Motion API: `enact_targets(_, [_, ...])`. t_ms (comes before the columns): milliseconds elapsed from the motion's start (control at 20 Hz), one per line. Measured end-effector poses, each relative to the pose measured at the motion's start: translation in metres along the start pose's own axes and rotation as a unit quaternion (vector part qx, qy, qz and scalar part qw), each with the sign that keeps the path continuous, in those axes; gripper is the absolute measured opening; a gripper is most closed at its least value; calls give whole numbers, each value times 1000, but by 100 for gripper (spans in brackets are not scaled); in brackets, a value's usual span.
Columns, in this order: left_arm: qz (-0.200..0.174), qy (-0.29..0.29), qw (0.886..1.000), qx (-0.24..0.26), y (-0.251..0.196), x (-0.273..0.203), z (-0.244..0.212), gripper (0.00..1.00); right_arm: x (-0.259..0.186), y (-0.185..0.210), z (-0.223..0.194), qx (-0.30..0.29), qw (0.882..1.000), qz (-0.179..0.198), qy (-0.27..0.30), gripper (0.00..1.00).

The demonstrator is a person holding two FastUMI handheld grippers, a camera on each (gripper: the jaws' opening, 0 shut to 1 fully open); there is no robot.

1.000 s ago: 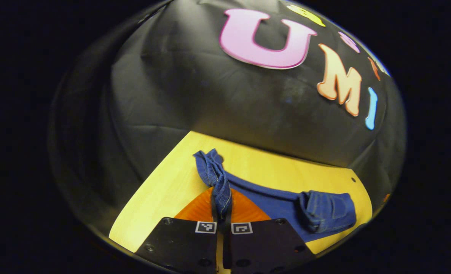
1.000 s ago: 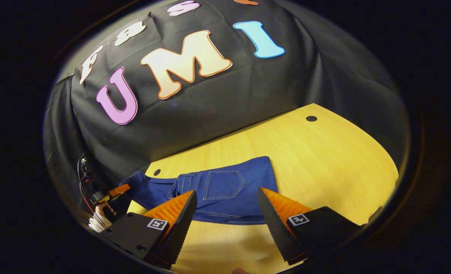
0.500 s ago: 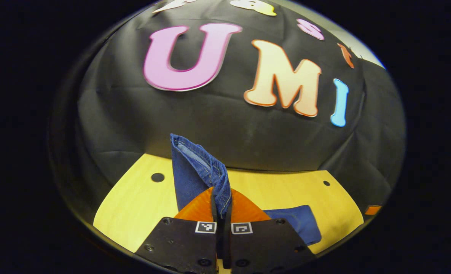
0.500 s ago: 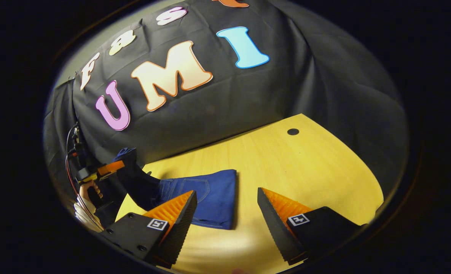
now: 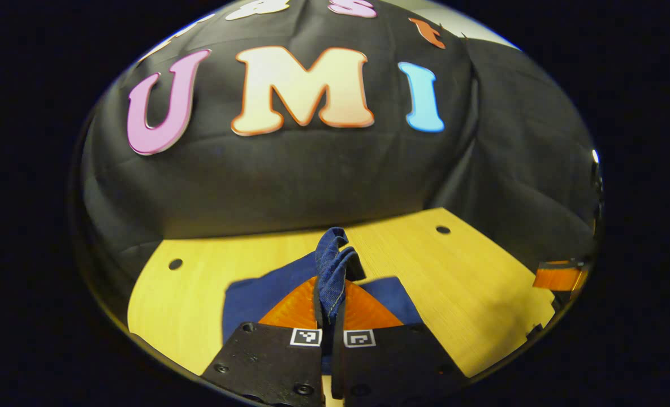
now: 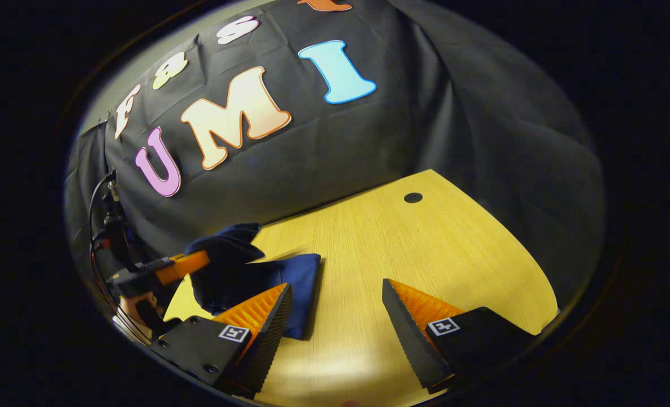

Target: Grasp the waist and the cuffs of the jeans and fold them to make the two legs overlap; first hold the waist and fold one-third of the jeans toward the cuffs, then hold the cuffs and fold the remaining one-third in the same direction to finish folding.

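The blue jeans (image 5: 250, 297) lie folded on the yellow wooden table (image 5: 470, 294). My left gripper (image 5: 329, 294) is shut on the bunched cuff end (image 5: 335, 257), held up just above the folded part. In the right gripper view the jeans (image 6: 298, 277) form a short dark stack at the left, and the left gripper (image 6: 168, 268) holds the cuffs (image 6: 227, 240) over it. My right gripper (image 6: 335, 319) stands open over bare table, just right of the stack, with nothing between its fingers. It also appears at the right edge of the left gripper view as the right gripper (image 5: 558, 278).
The table (image 6: 425, 249) has small dark holes (image 6: 413, 198) (image 5: 442, 229) near its corners. Black cloth walls close in behind and to the sides. A hand (image 6: 137, 311) with cables above it holds the left gripper at the table's left edge.
My left gripper swung the cuff end up and over the folded jeans, toward the right gripper. The stack on the table looks shorter. The right gripper stayed open.
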State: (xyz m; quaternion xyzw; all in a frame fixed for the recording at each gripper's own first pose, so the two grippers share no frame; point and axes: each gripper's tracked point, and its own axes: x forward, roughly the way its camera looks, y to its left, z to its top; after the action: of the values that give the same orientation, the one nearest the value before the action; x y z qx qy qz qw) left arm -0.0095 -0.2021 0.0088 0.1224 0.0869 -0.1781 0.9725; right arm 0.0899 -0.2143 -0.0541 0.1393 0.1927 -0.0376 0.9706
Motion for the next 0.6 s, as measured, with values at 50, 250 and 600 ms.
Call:
enact_targets(50, [1, 13, 1000, 6, -12, 4, -18, 0, -1, -1, -4, -2, 1000, 2, 6, 98])
enact_targets(250, [4, 38, 999, 35, -39, 19, -69, 4, -7, -10, -16, -27, 999, -1, 19, 98])
enact_targets(600, [-54, 17, 995, -78, -72, -20, -54, 92, -23, 0, -19, -36, 999, 9, 16, 98])
